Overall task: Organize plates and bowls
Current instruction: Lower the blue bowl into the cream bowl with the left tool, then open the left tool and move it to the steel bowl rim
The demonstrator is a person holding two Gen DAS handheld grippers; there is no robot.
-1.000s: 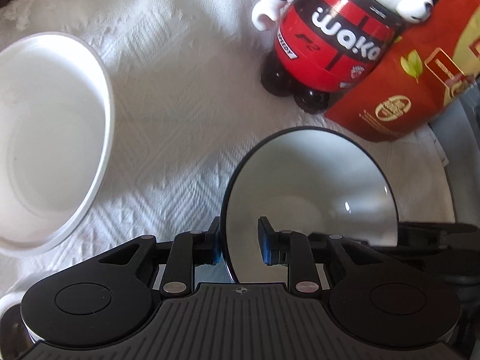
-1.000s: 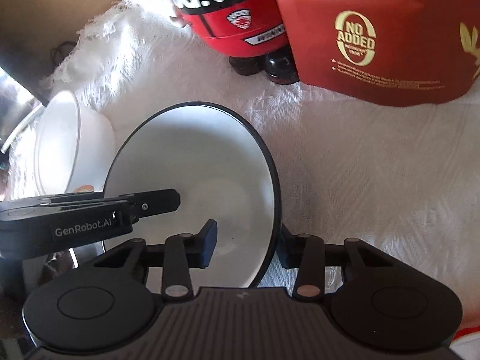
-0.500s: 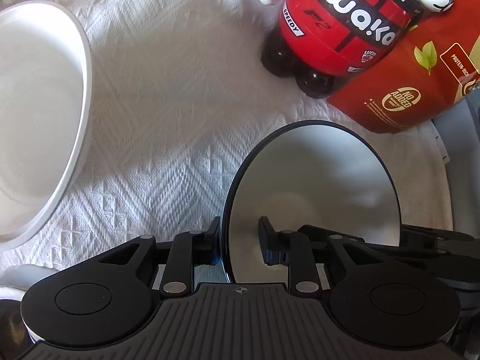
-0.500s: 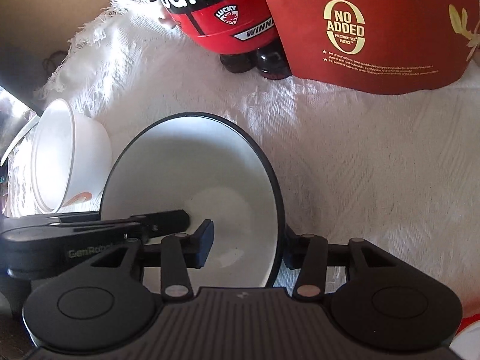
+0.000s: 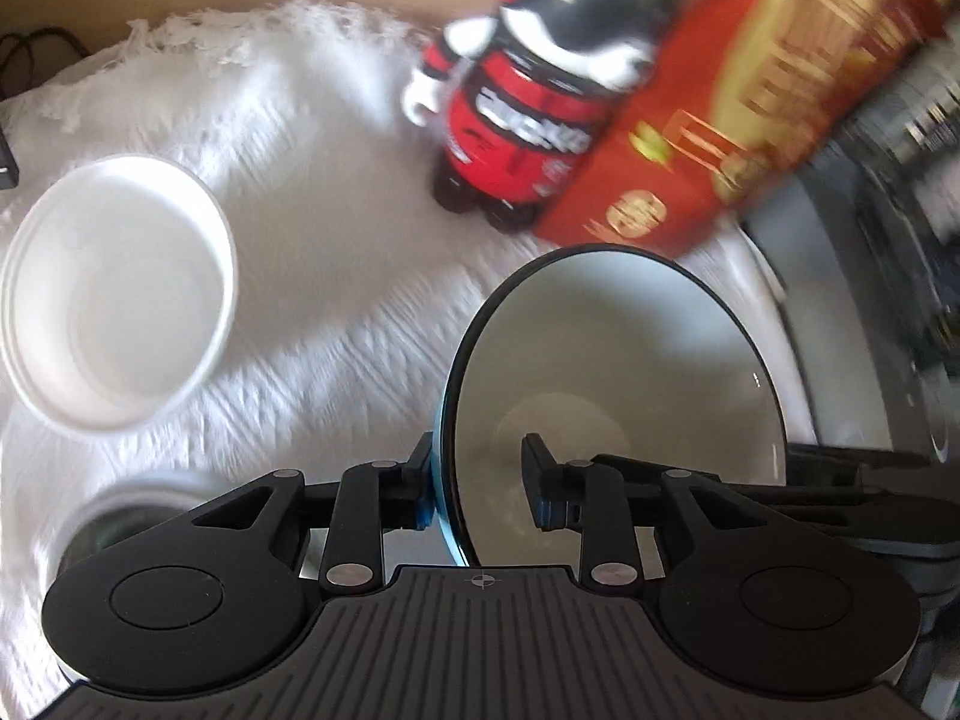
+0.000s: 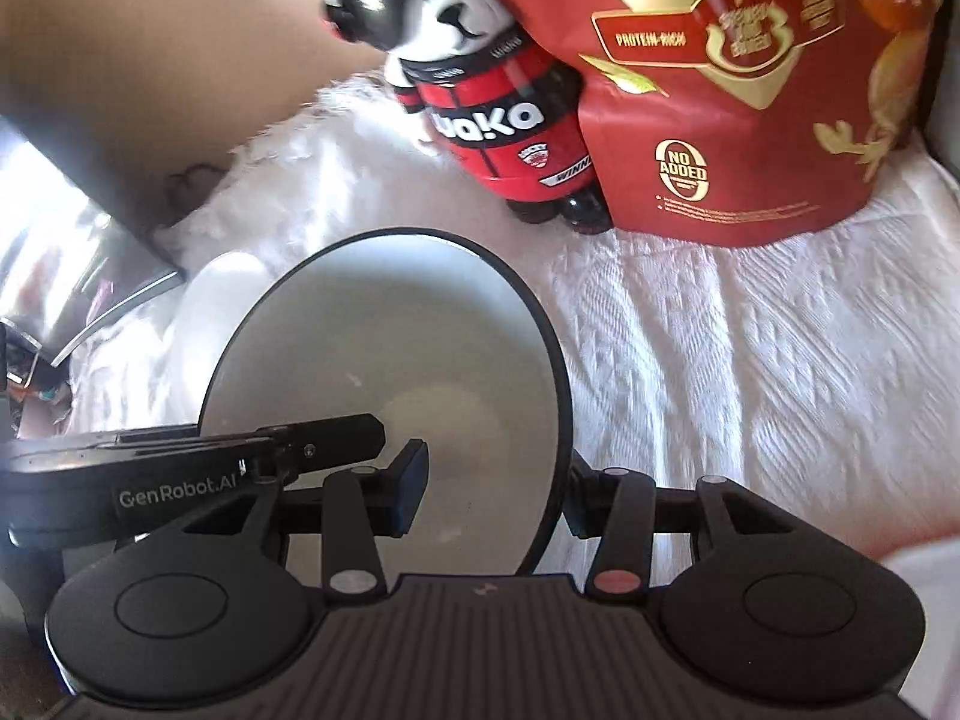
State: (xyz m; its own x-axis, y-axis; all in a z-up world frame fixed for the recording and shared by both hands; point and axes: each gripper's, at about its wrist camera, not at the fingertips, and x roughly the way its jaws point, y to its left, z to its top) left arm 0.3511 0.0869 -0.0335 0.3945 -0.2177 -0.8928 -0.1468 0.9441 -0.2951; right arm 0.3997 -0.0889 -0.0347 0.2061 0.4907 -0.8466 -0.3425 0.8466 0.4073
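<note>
Both grippers are lifting the dark-rimmed bowl [image 5: 630,360] higher off the white cloth [image 5: 336,252] (background blurring); left gripper [image 5: 477,480] fingers are opening around its rim, right gripper [image 6: 495,489] fingers straddling the opposite rim.

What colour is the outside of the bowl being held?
Light blue outside, seen at the bowl edge; clearest in the left wrist view.

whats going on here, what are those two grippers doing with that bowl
A person is handling a dark-rimmed bowl with both grippers. The left gripper straddles one side of its rim and its jaws are opening, inner pad clear of the wall. The right gripper straddles the opposite side. A white bowl sits apart on the white cloth, untouched.
</note>
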